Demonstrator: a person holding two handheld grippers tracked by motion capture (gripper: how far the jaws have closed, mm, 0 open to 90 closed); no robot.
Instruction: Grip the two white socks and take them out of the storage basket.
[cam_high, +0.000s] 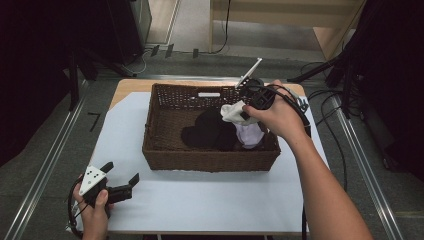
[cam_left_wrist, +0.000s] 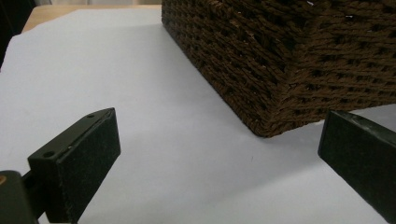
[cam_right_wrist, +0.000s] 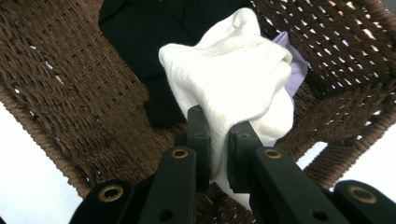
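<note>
A brown wicker basket (cam_high: 165, 155) stands at the middle of the white table cover. Inside it lie a black garment (cam_high: 205, 131) and a pale lilac cloth (cam_high: 248, 135). My right gripper (cam_high: 243, 111) is over the basket's right part, shut on a white sock (cam_high: 231, 111) that hangs bunched from its jaws. In the right gripper view the white sock (cam_right_wrist: 233, 74) is pinched at my right gripper (cam_right_wrist: 218, 128), with the black garment (cam_right_wrist: 154, 37) and lilac cloth (cam_right_wrist: 295, 63) below. My left gripper (cam_high: 120, 175) rests open near the table's front left corner; in the left gripper view, my left gripper (cam_left_wrist: 224, 154) has nothing between its jaws.
The basket's corner (cam_left_wrist: 275, 70) stands just ahead of the left jaws. White cover (cam_high: 210, 200) spreads in front of the basket. Cables (cam_high: 340, 120) trail off the table's right edge. Dark stands and tripod legs flank the table on both sides.
</note>
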